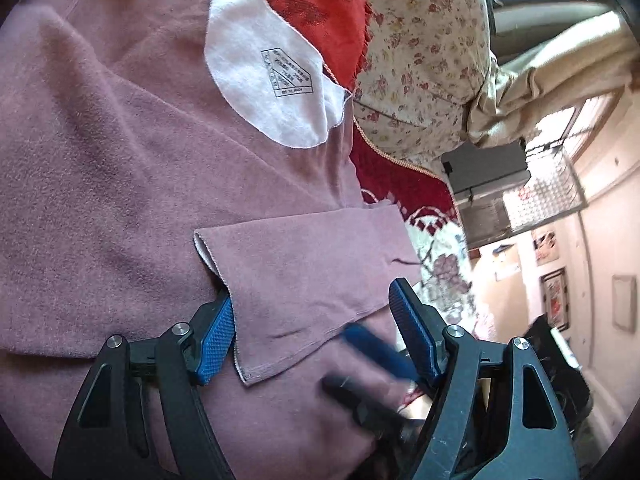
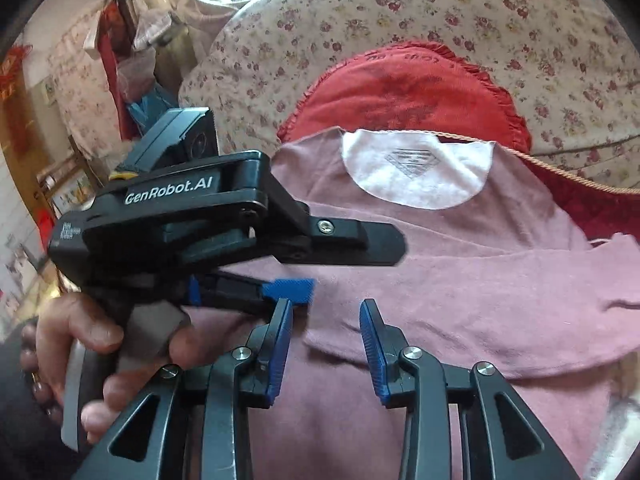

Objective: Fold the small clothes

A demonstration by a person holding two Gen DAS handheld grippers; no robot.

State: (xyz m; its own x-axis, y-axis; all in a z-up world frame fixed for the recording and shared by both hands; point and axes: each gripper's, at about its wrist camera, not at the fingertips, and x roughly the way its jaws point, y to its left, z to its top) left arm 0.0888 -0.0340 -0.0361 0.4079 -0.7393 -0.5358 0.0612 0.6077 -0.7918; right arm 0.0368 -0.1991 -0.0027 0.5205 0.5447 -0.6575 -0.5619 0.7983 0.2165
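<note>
Pink cloth is spread flat over the bed: it is a small shirt (image 2: 460,264), lying with its white neck patch (image 2: 416,168) toward the red cushion (image 2: 404,88) and the flowered pillow (image 2: 360,12). One sleeve (image 1: 304,280) is already laid across the body of the shirt, so the fold looks only partly done. The left gripper (image 1: 316,328) is held wide apart, with the sleeve hem lying between its blue pads (image 1: 218,336), and the cloth is not pinched by them. The right gripper (image 2: 326,348) is held partly apart just above the shirt, and nothing is gripped in it. Seen from the right wrist, the left tool is held by a hand (image 2: 100,344) at the edge of the shirt. To do this step well, the folded sleeve should be pressed flat first, so no bump is left under it. The next edge should probably be pinched close to the hem, with both layers caught together. The cloth should be lifted low and slowly, so the sleeve is not pulled back out. Both tools should be moved side by side, so the fold line is kept straight. The red cushion should be kept clear of the fold.
</note>
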